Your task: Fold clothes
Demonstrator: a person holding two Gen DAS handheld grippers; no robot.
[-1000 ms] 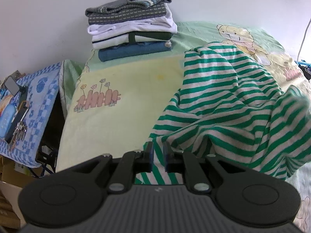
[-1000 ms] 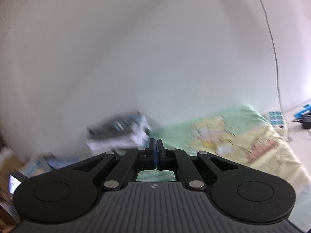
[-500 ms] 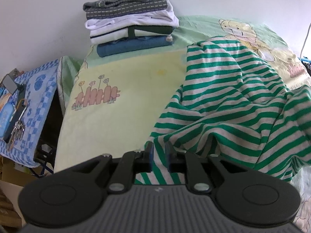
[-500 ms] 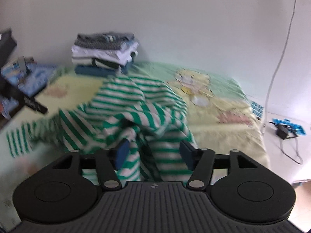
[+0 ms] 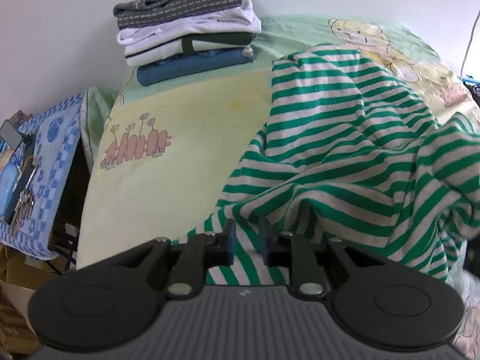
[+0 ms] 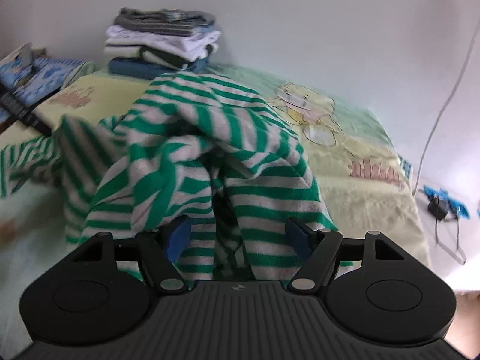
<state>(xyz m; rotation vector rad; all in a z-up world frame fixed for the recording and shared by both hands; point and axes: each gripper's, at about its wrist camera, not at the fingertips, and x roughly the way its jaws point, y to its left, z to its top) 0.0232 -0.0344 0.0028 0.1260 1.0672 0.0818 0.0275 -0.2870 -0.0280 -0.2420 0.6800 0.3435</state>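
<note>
A green-and-white striped shirt [image 5: 345, 150] lies crumpled in a heap on the yellow-green cartoon bed sheet [image 5: 180, 138]. My left gripper [image 5: 246, 238] sits low at the shirt's near edge. Its jaws are opening, a narrow gap shows, and striped hem lies loosely between the pads. In the right wrist view the shirt [image 6: 210, 126] rises as a bunched mound just ahead. My right gripper [image 6: 238, 235] hovers over its near folds with jaws wide and still opening. Fabric lies below and between its blue pads [image 6: 178, 238], untouched.
A stack of folded clothes [image 5: 186, 24] stands at the far end against the white wall, also seen as the stack [image 6: 162, 45]. A side table with blue cloth holds keys [image 5: 21, 201] on the left. A cable [image 6: 444, 99] and plugs lie right of the bed.
The right gripper swung down from facing the wall to the shirt, and its jaws went from shut to wide. The left jaws widened a little. The shirt's right side sank onto the bed.
</note>
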